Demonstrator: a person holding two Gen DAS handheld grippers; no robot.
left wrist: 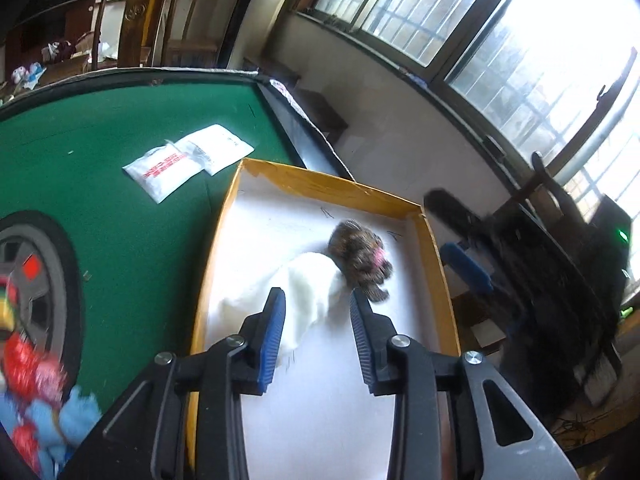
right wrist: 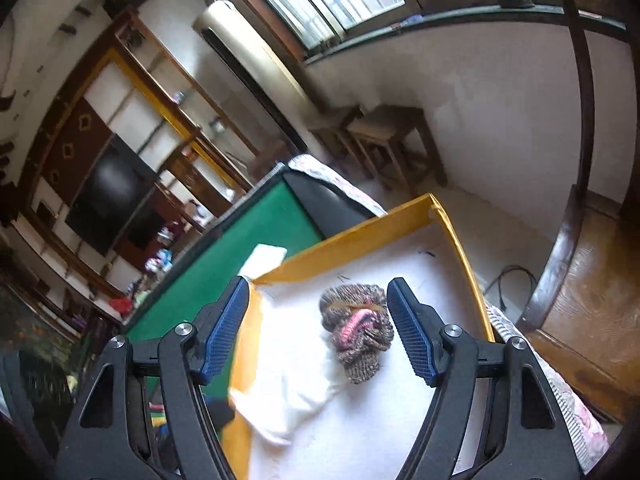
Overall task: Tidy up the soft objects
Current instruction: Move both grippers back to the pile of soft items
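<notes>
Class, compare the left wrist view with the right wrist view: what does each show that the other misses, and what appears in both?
Only the left wrist view: two white packets lying flat on the green table, plus red and blue soft toys at its near corner. Only the right wrist view: a dark television and a standing air conditioner. Both: the yellow-rimmed box holding a white cloth and a brown and pink knitted item.

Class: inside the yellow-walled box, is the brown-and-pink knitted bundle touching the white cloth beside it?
Touching. In the left wrist view the brown-and-pink knitted bundle rests against the white cloth's upper end, with no box floor visible between them.
</notes>
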